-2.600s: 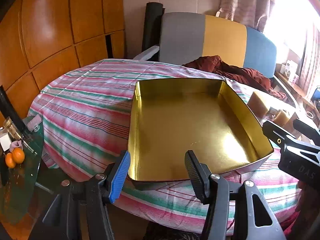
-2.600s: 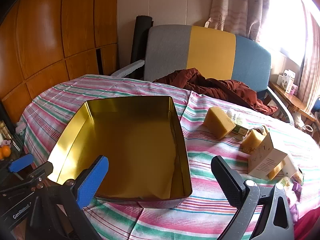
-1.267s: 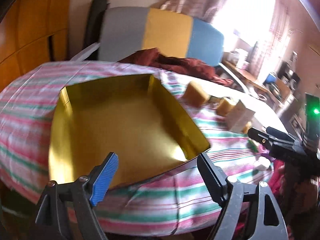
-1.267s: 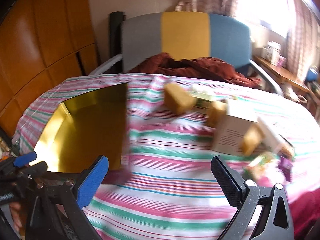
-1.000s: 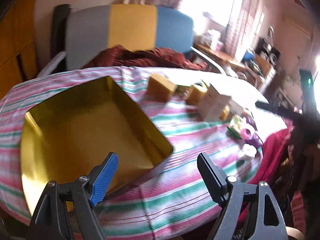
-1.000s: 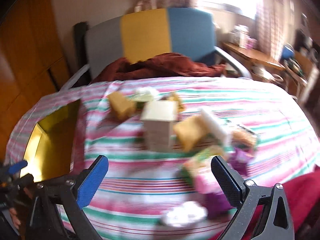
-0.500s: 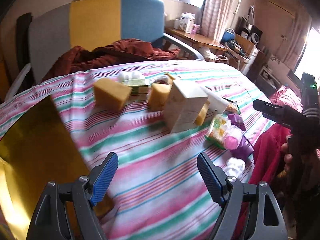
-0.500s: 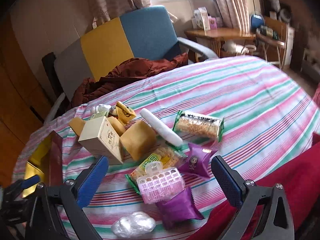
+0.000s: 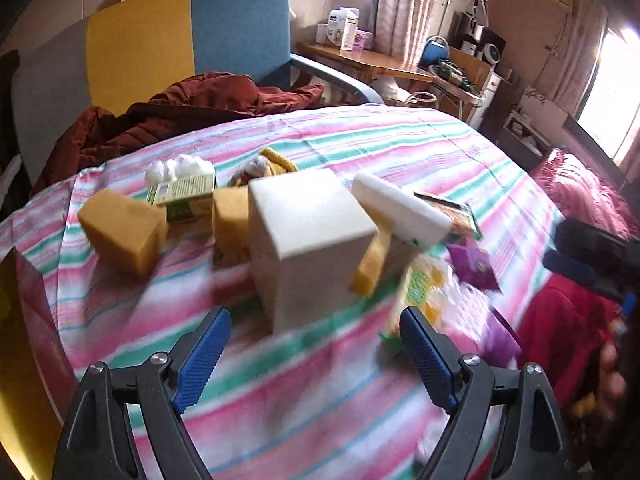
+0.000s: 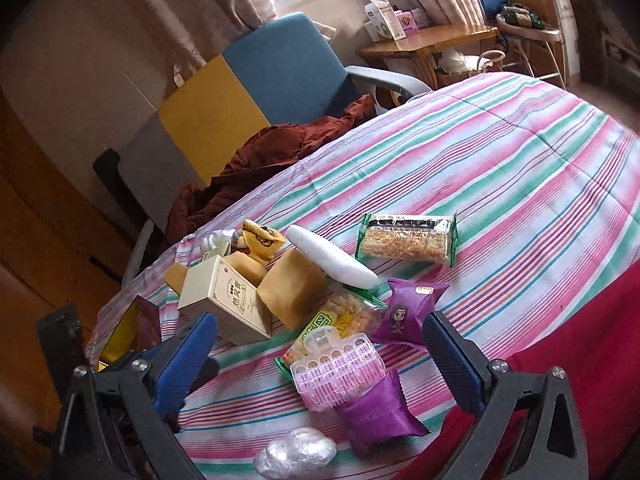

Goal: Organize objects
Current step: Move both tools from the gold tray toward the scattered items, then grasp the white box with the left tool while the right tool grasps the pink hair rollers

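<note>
We are at the approach step: nothing is picked yet. The striped tablecloth [image 10: 520, 152] carries the whole clutter, and the gold tin [image 10: 120, 334] shows only as a corner at its left edge, well apart from most items. The cream box [image 9: 312, 240] stands upright, just ahead of the left gripper [image 9: 316, 354], whose jaws have just been opening and hold nothing. The right gripper [image 10: 320, 358] also gapes empty, above the pink clip [image 10: 340, 368] and purple packets [image 10: 404, 308]. Next, we judge, each claw must lower around one item and close before carrying it to the tin.
</note>
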